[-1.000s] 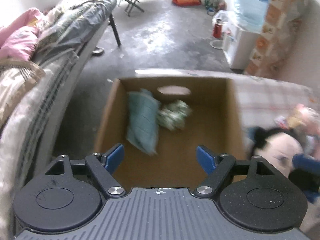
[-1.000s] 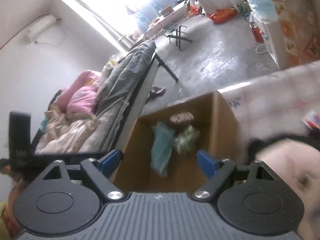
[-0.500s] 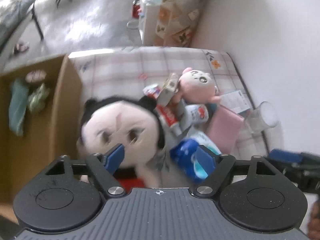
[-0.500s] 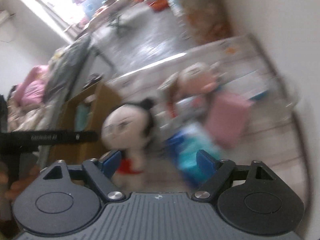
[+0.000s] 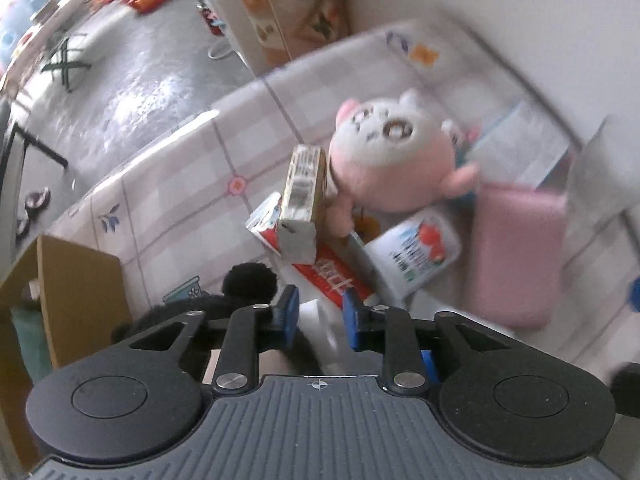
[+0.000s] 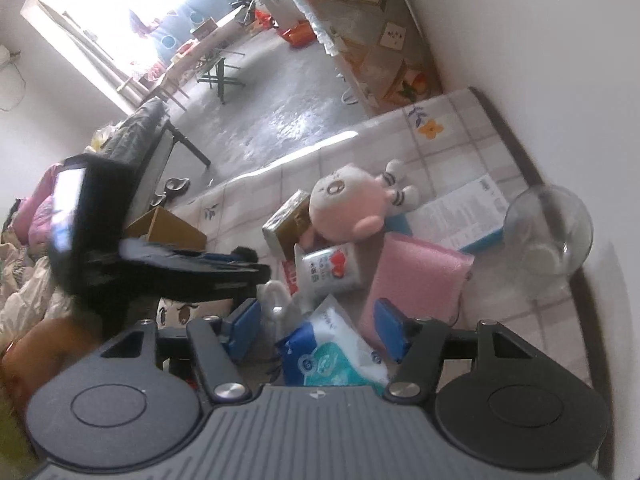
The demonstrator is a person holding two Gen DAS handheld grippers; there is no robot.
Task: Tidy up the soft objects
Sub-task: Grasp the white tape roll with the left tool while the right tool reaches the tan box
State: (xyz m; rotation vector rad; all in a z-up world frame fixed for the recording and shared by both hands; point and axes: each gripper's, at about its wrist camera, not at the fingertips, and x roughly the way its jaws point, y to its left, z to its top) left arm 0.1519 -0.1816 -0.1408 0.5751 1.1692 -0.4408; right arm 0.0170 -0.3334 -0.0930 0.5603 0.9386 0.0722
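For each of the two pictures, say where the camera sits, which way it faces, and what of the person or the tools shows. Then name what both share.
Left wrist: on the left gripper, facing steeply down at the black-haired doll; closing jaws.
Right wrist: on the right gripper, facing down over the tissue pack; closing jaws, a hand, the left tool.
Shared: pink plush, pink sponge, cardboard box.

A lived-in home, a bed-sitting room by the look of it; a dark-framed bed heaped with grey and pink bedding (image 6: 120, 148) stands along one wall; the bare grey concrete floor (image 6: 280, 96) runs to a bright window, with a small green folding stool (image 6: 220, 74) on it (slippers lie near the bed); a table under a pale checked flower-print cloth (image 5: 168, 196) carries a round pink plush toy (image 5: 396, 160) and a brown cardboard box (image 5: 80, 292).
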